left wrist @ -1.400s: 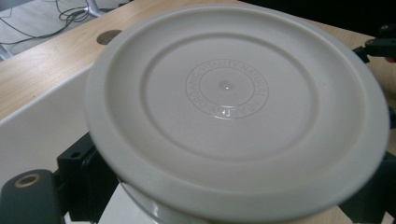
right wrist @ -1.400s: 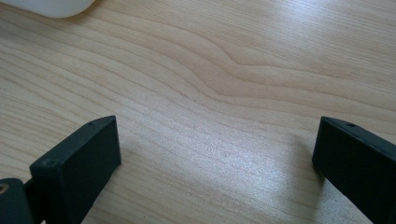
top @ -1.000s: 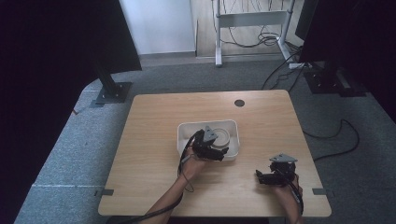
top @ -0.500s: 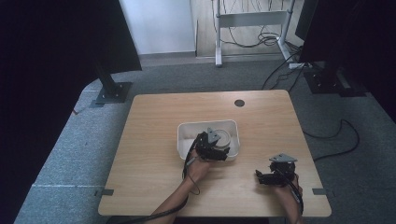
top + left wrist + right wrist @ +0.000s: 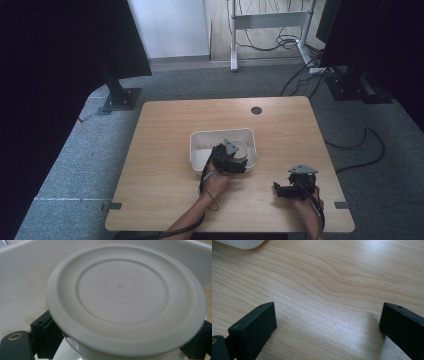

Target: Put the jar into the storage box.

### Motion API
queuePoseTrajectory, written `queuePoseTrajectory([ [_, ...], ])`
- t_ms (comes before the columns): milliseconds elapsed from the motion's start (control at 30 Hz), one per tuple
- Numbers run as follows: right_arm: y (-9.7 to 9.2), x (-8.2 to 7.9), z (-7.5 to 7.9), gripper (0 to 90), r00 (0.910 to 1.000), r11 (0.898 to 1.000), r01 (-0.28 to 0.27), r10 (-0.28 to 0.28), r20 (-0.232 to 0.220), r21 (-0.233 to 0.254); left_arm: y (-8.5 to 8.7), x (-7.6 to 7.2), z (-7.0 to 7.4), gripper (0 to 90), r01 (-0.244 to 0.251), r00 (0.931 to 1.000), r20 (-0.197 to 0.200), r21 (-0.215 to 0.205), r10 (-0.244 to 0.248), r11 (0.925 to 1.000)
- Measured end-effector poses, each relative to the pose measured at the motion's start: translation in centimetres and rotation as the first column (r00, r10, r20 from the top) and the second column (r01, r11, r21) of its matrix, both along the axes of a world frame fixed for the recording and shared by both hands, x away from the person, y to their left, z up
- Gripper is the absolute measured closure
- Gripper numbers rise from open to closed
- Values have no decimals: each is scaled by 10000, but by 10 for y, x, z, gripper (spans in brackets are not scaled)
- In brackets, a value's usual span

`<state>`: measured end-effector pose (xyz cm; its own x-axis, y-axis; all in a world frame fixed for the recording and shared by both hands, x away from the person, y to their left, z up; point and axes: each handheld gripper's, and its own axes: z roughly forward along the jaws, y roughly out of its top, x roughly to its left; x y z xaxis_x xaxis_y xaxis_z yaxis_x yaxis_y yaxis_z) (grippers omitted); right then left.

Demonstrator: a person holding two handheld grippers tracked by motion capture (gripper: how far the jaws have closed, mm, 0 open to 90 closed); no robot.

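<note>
Matt off-white plastic lid (image 5: 125,300), smooth white plastic tub (image 5: 200,145), light wood-grain table (image 5: 332,290), satin finish

Place: lab or office where I work. Evidence: wooden table (image 5: 165,150), grey carpet (image 5: 75,165), loose cables (image 5: 272,37), black stands (image 5: 117,95).

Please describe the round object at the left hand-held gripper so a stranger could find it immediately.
On the wooden table sits a white rectangular tub. Inside its right part, between the left hand-held gripper jaws, stands a round container with a white lid; concentric rings and embossed circular lettering mark it.
</note>
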<state>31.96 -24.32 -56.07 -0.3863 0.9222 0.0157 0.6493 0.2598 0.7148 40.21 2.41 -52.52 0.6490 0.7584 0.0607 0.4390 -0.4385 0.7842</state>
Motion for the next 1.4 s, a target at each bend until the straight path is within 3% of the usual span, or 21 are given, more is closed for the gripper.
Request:
queuePoseTrajectory([
  [300,0,0,0,8,10000,10000,-3,3,3,-6,4,6,0,102,-151,9982,-586,-455,125,9988],
  [667,1,0,0,8,10000,10000,-10,10,-12,13,4,8,0,84,127,9968,-783,-430,-160,9990],
  [867,1,0,0,8,10000,10000,-13,13,-7,10,4,5,3,42,257,9976,-626,-415,-283,9988],
  [1100,1,0,0,8,10000,10000,-11,11,-8,9,5,0,9,30,348,9990,-280,-121,-352,9993],
  [1400,1,0,0,8,10000,10000,-14,14,-6,10,10,-2,12,28,364,9983,-444,-431,-383,9984],
])
